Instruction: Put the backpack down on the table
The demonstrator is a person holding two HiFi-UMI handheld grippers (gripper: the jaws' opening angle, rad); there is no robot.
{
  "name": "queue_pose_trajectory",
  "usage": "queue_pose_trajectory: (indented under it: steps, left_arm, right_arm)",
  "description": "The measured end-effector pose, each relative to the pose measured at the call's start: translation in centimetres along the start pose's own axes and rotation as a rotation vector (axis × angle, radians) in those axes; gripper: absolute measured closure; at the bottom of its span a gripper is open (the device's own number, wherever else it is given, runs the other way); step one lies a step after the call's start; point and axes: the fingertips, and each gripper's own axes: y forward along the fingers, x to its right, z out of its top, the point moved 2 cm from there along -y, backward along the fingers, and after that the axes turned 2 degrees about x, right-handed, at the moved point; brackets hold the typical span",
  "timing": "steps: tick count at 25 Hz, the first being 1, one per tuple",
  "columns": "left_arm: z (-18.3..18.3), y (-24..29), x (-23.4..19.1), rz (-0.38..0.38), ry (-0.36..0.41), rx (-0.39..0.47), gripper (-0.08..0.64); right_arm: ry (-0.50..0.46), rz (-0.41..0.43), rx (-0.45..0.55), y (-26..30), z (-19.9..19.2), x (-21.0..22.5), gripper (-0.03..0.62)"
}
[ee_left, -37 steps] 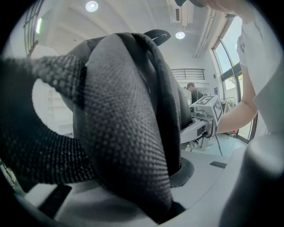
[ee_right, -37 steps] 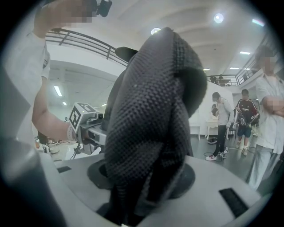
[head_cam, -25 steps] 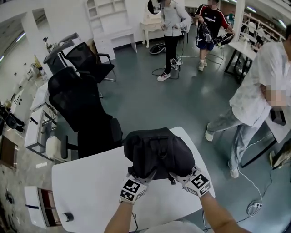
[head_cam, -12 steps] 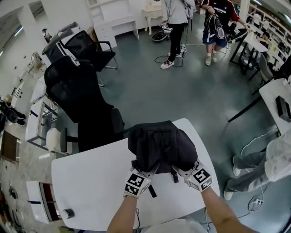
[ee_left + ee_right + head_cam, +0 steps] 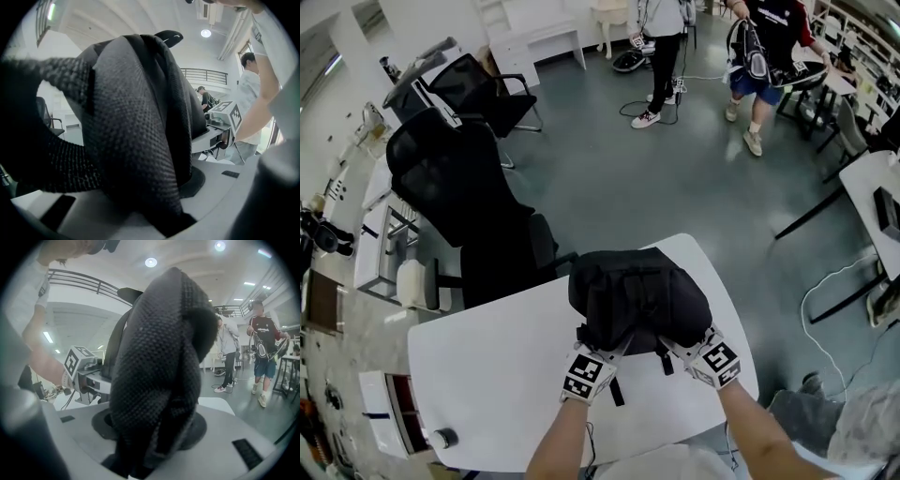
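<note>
A black backpack (image 5: 637,295) hangs over the far right part of the white table (image 5: 487,375); whether its base touches the top I cannot tell. My left gripper (image 5: 609,349) is shut on a black mesh shoulder strap (image 5: 136,140) at the bag's near left. My right gripper (image 5: 673,347) is shut on the other mesh strap (image 5: 159,371) at its near right. In the left gripper view the strap fills the space between the left gripper (image 5: 154,197) jaws. The right gripper (image 5: 145,446) shows the same, with the left gripper's marker cube (image 5: 77,361) beside it.
Two black office chairs (image 5: 459,187) stand just beyond the table's far left edge. A small dark knob (image 5: 442,437) sits at the table's near left corner. People (image 5: 759,56) stand across the grey floor. Another desk (image 5: 872,187) is at the right, and a person's leg (image 5: 825,412) at the lower right.
The backpack and both grippers have sunk lower toward the table. The person in white at the right has walked off toward the lower right corner.
</note>
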Motion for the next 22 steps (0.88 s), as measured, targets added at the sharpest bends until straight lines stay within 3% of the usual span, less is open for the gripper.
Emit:
queue_pose_trajectory:
  steps: [22]
  left_arm:
    - [-0.96,0.35,-0.44,0.007,-0.017,-0.002,0.399]
  right_arm:
    - [0.015,0.001,-0.019,0.48,-0.62,-0.10,0.365]
